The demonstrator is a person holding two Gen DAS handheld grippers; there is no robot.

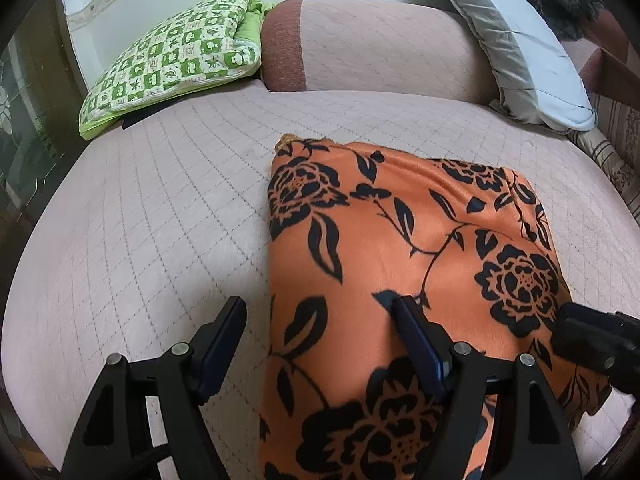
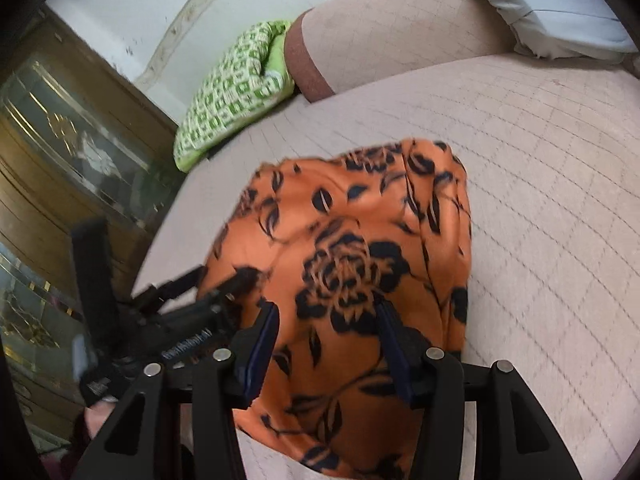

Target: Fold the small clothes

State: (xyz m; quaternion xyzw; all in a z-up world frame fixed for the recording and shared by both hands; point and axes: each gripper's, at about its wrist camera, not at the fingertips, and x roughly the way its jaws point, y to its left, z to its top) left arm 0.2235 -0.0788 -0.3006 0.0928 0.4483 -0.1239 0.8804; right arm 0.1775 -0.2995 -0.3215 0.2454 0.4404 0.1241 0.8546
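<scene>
Landmark: garment [image 1: 400, 240]. Lies flat on mattress [image 1: 160, 220]. Bolster [image 1: 380, 48] behind it, along mattress far edge. Cushion [image 1: 176, 60] behind-left, beside bolster end. Pillow [image 1: 532, 48] behind-right, leaning on bolster. Cabinet [image 2: 60, 152] far left, off mattress.

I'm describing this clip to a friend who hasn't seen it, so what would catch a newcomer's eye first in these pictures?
The orange garment with a bold black flower print stands out at once, lying on the pale pink quilted sofa seat. Next come the two black grippers over its near end: the left gripper with jaws apart straddling its left edge, the right gripper open above the cloth. At the back left, a green and white checked cushion leans against the sofa's arm.
</scene>
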